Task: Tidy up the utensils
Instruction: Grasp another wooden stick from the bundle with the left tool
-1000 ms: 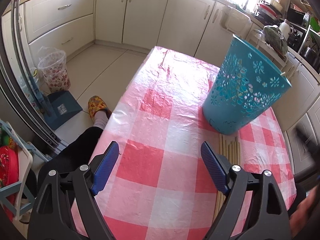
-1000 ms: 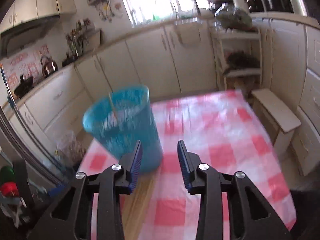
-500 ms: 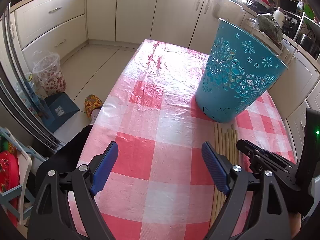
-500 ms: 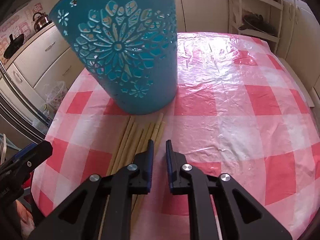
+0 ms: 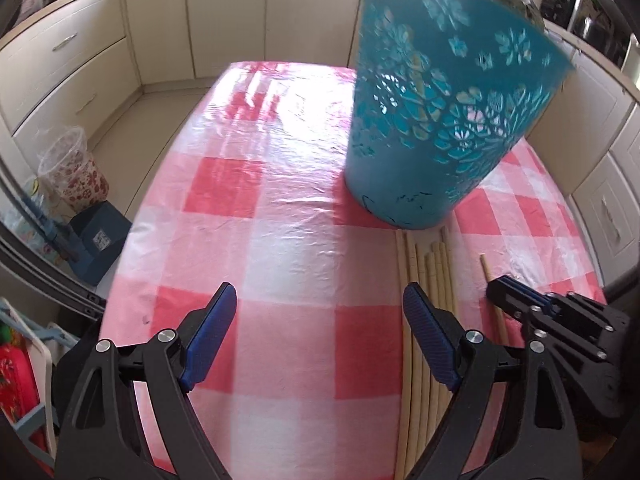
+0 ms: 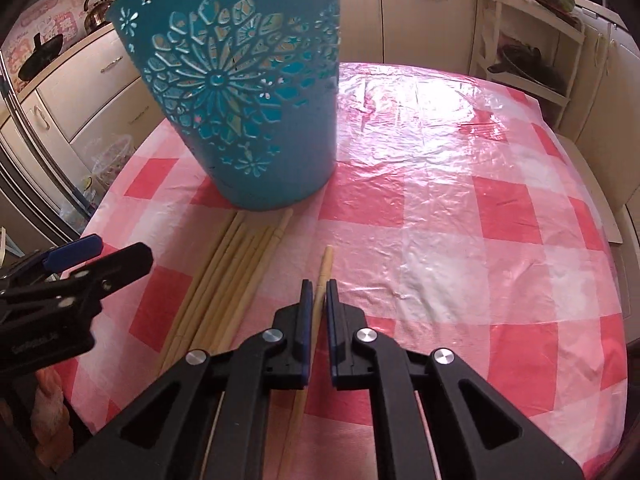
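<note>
A teal cut-out basket (image 5: 444,104) stands on the pink checked tablecloth (image 5: 288,208); it also shows in the right wrist view (image 6: 248,92). Several pale wooden chopsticks (image 6: 224,280) lie in a row in front of it, also seen in the left wrist view (image 5: 432,276). My right gripper (image 6: 318,292) is shut on one chopstick (image 6: 325,268), apart from the row to its right. In the left wrist view the right gripper (image 5: 508,292) holds that chopstick (image 5: 486,268). My left gripper (image 5: 320,312) is open and empty above the cloth, left of the row.
Cream kitchen cabinets (image 5: 224,12) ring the table. A floral bin (image 5: 74,172) and a blue box (image 5: 100,236) stand on the floor to the left. A white shelf rack (image 6: 532,40) stands beyond the table's far right corner.
My right gripper has dropped to the table and closed on one chopstick, drawing it right of the row. My left gripper moved closer to the basket and stayed open.
</note>
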Available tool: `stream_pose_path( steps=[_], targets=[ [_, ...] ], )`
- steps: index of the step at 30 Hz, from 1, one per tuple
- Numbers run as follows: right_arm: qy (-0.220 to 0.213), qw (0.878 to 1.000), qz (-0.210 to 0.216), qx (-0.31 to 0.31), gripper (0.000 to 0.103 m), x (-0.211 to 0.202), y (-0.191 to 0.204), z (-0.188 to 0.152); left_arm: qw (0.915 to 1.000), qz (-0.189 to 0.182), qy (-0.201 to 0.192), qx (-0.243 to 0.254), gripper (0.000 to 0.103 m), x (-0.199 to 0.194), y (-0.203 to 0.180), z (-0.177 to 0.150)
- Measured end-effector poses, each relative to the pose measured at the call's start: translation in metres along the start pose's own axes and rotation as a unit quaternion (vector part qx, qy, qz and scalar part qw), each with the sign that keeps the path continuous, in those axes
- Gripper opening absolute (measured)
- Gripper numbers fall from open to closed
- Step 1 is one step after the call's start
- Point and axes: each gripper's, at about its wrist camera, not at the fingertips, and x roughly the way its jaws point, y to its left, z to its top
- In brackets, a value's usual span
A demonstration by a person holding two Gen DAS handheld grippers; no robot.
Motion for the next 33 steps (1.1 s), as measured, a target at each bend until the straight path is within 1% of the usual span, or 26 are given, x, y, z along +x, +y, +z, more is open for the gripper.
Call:
stream_pose_path(
  steps=[4, 6, 9, 13, 18, 23, 26, 28, 29, 31, 33],
  targets=[
    [-0.010, 1.000, 0.014, 0.011, 0.007, 0.001, -0.007, -0.001, 0.9996, 0.013, 0.018, 0.020, 0.081, 0.019, -0.011, 0.005],
    [-0.015, 1.000, 0.015, 0.008, 0.007, 0.001, -0.006, -0.002, 0.9993, 0.021, 0.016, 0.028, 0.081, 0.022, -0.014, 0.006],
    [-0.017, 0.999, 0.027, 0.017, 0.007, 0.002, -0.011, -0.003, 0.9993, 0.019, 0.020, 0.027, 0.081, 0.024, -0.016, 0.010],
    [-0.017, 0.999, 0.039, 0.025, 0.007, 0.005, -0.023, -0.001, 0.9985, 0.034, 0.018, 0.039, 0.081, 0.025, -0.020, 0.013],
    [-0.018, 0.998, 0.049, 0.035, 0.007, 0.004, -0.027, -0.002, 0.9970, 0.048, 0.025, 0.056, 0.081, 0.030, -0.029, 0.017],
    [-0.018, 0.998, 0.053, 0.038, 0.007, 0.004, -0.030, -0.001, 0.9961, 0.053, 0.027, 0.065, 0.077, 0.031, -0.035, 0.017],
    [-0.017, 0.998, 0.055, 0.039, 0.008, 0.003, -0.032, -0.001, 0.9966, 0.041, 0.027, 0.067, 0.062, 0.030, -0.036, 0.018],
    [-0.017, 0.997, 0.056, 0.040, 0.008, 0.003, -0.032, -0.001, 0.9966, 0.027, 0.028, 0.073, 0.043, 0.029, -0.039, 0.018],
    [-0.017, 0.997, 0.057, 0.041, 0.008, 0.003, -0.032, -0.001, 0.9962, 0.023, 0.028, 0.079, 0.039, 0.028, -0.041, 0.019],
    [-0.017, 0.997, 0.058, 0.042, 0.007, 0.002, -0.033, -0.001, 0.9957, 0.012, 0.028, 0.087, 0.014, 0.028, -0.043, 0.020],
    [-0.017, 0.997, 0.060, 0.043, 0.008, 0.003, -0.033, -0.001, 0.9960, -0.002, 0.038, 0.081, 0.009, 0.027, -0.041, 0.022]
  ],
)
